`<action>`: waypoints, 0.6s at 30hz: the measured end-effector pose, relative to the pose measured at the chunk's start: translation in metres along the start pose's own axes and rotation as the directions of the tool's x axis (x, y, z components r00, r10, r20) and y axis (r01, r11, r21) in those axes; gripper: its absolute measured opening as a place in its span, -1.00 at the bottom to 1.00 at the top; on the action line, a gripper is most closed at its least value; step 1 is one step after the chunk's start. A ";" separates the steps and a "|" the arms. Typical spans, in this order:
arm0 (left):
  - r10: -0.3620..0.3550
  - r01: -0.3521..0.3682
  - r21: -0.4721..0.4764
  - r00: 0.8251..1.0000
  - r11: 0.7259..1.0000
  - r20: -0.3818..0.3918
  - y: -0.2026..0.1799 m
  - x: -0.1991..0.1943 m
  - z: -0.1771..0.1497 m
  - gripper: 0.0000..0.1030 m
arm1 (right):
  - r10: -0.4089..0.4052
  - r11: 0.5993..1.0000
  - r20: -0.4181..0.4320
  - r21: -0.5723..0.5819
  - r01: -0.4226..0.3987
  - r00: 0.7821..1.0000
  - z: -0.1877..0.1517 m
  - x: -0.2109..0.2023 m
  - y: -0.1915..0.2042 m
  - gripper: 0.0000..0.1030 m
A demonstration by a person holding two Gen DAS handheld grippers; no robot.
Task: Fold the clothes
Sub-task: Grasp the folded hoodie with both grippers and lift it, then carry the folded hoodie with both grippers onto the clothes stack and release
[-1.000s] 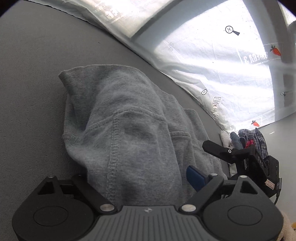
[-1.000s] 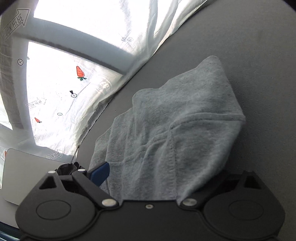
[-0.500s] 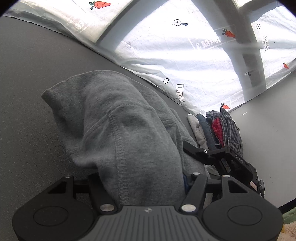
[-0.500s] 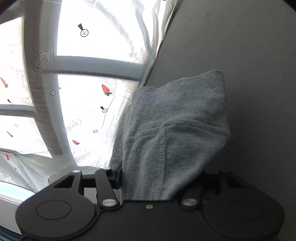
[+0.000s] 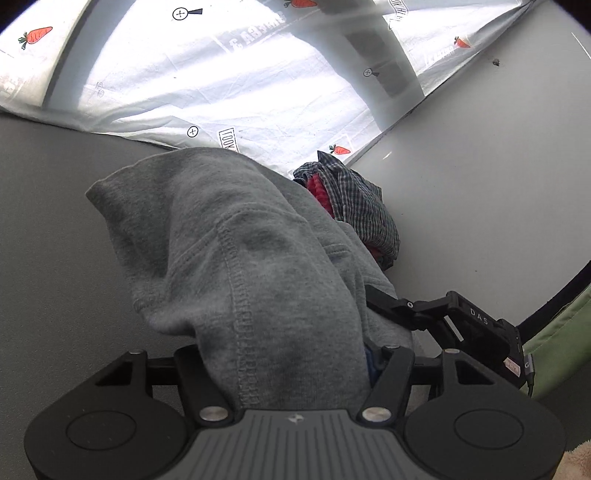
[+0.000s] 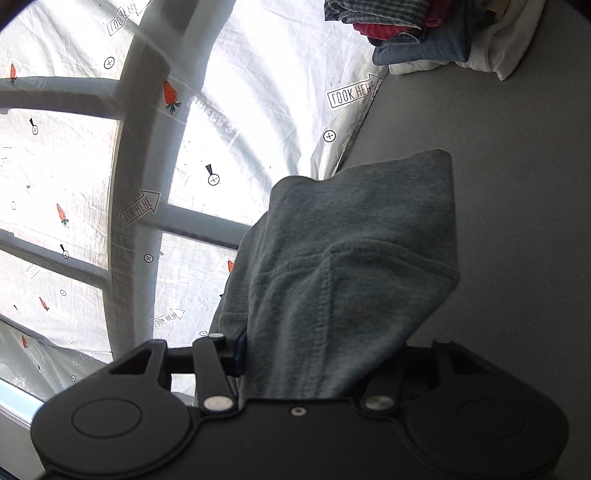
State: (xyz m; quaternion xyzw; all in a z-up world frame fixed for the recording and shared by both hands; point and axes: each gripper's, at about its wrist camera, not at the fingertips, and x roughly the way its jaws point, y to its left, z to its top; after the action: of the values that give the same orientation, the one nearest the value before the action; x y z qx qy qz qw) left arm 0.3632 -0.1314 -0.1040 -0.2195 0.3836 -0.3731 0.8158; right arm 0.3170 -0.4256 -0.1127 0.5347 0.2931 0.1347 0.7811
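A folded grey sweat garment (image 5: 240, 240) hangs raised above the grey table (image 5: 55, 221), held at its near edge by both grippers. My left gripper (image 5: 284, 354) is shut on the cloth, which covers its fingertips; only a blue pad (image 5: 369, 363) shows at the right jaw. In the right wrist view the same garment (image 6: 351, 258) drapes over my right gripper (image 6: 321, 354), whose jaws are closing with the thick fold pinched between them. The right gripper's black body (image 5: 472, 321) shows just right of the garment in the left wrist view.
A stack of folded clothes (image 5: 354, 199), with plaid and red pieces on top, lies at the table's far edge (image 6: 406, 29). A white carrot-printed sheet (image 5: 221, 74) covers the window behind. A pale wall (image 5: 480, 166) and a green cushion (image 5: 554, 343) lie to the right.
Both grippers closed in on the garment's near edge and rose with it, lifting it off the table. The views swung toward the stack of clothes.
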 end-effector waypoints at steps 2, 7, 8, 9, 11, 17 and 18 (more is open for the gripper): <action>0.003 -0.003 0.018 1.000 1.000 0.020 -0.026 0.021 0.000 0.22 | 0.019 1.000 0.016 -0.005 -0.019 1.000 0.022 -0.020 -0.010 0.00; 0.010 -0.011 0.018 0.996 1.000 0.083 -0.099 0.077 0.007 0.22 | 0.040 0.991 -0.008 -0.125 -0.041 0.999 0.111 -0.072 -0.022 0.00; 0.005 -0.007 0.022 0.995 1.000 0.097 -0.114 0.091 0.009 0.22 | 0.036 0.984 -0.013 -0.175 -0.038 0.999 0.129 -0.083 -0.021 -0.01; 0.001 -0.005 0.029 0.994 1.000 0.111 -0.128 0.103 0.011 0.23 | 0.032 0.974 -0.018 -0.226 -0.035 0.999 0.148 -0.095 -0.019 -0.01; -0.002 -0.003 0.042 0.991 0.999 0.133 -0.155 0.127 0.019 0.23 | 0.018 0.953 -0.018 -0.301 -0.023 1.000 0.183 -0.111 -0.014 -0.01; -0.005 -0.012 0.091 0.984 0.996 0.179 -0.220 0.179 0.066 0.23 | -0.002 0.894 0.011 -0.448 0.006 1.000 0.287 -0.148 0.006 -0.01; -0.008 -0.013 0.107 0.982 0.994 0.187 -0.228 0.187 0.074 0.23 | 0.005 0.885 0.021 -0.465 0.005 1.000 0.301 -0.150 0.009 -0.01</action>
State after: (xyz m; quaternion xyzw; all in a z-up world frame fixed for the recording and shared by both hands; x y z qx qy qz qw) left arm 0.4008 -0.4145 0.0014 -0.2089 0.2848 -0.3699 0.8593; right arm 0.3804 -0.7279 0.0192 0.3333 0.2438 0.1952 0.8896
